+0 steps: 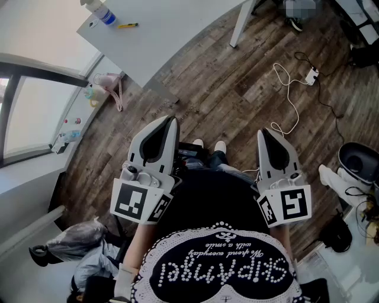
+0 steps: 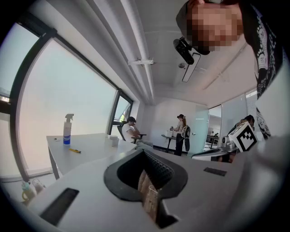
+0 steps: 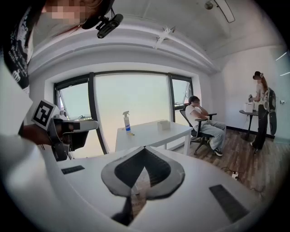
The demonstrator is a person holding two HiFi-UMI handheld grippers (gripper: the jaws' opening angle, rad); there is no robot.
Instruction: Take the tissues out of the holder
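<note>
1. At the far left, a spray bottle [image 1: 102, 12] is standing on the white surface [image 1: 177, 23], and a yellow pen [image 1: 127, 25] is lying just right of it.
2. A small white box, seemingly the tissue holder [image 3: 163, 124], is sitting on that same surface to the right of the bottle, well apart from both claws. It is too small to tell whether tissues are showing.
3. The left claw [image 1: 172, 121] is hovering over the wooden floor [image 1: 225, 94] in front of the person's torso. It is clenched, its tips are meeting, and it is gripping nothing.
4. The right claw [image 1: 262, 131] is hovering beside it at the near right, pointing slightly downward. It is likewise clenched tight and carrying nothing between its jaws.
5. A white charger cable [image 1: 311, 74] is trailing across the floor, far and to the right of the right claw.
6. In the right gripper view, a seated person [image 3: 201, 118] is resting in a chair just right of the surface, and a standing person [image 3: 262, 108] is working at a small stand at the far right.
</note>
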